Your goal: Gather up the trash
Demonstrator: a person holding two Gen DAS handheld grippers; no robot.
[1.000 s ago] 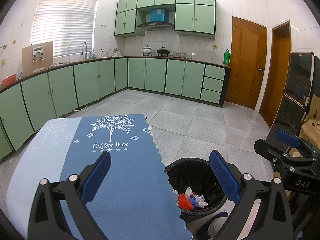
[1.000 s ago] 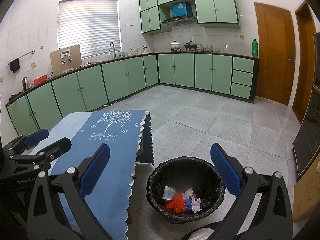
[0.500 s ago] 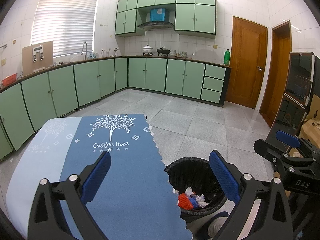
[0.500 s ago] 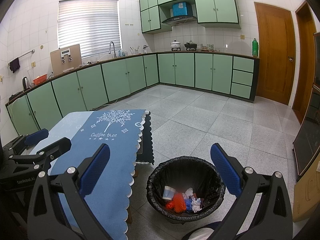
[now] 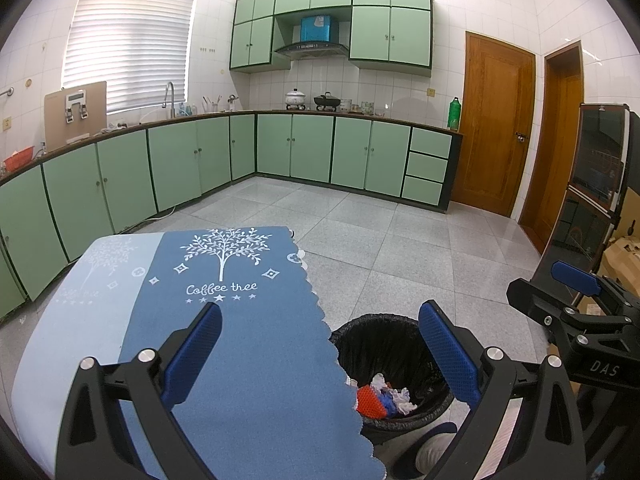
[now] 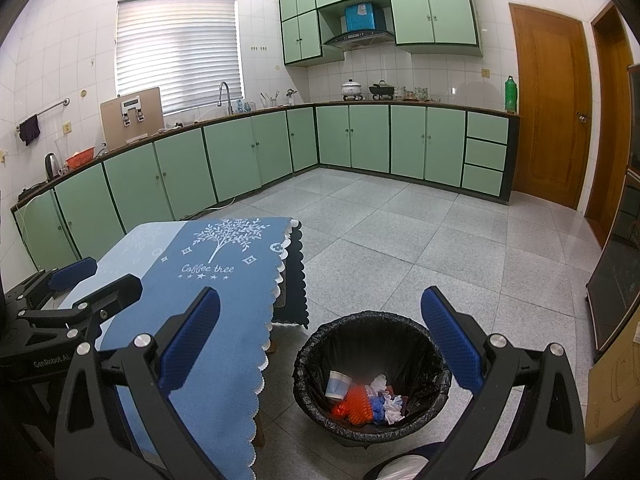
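A black-lined trash bin (image 6: 372, 376) stands on the floor right of the table; it also shows in the left wrist view (image 5: 384, 344). Inside lie a paper cup (image 6: 338, 385), an orange net (image 6: 354, 402), blue scraps and crumpled white paper (image 6: 392, 403). My left gripper (image 5: 320, 354) is open and empty above the blue tablecloth (image 5: 224, 320), at the table's right edge. My right gripper (image 6: 320, 344) is open and empty, held above the bin. Each gripper shows in the other's view, the right (image 5: 576, 292) and the left (image 6: 76, 284).
The tablecloth (image 6: 208, 264) bears no trash. Green cabinets (image 5: 280, 152) run along the far and left walls. Wooden doors (image 5: 496, 124) stand at the right. A dark cabinet (image 5: 592, 184) and cardboard boxes (image 5: 620, 260) sit at the far right. Grey tiled floor (image 6: 400, 232) lies beyond.
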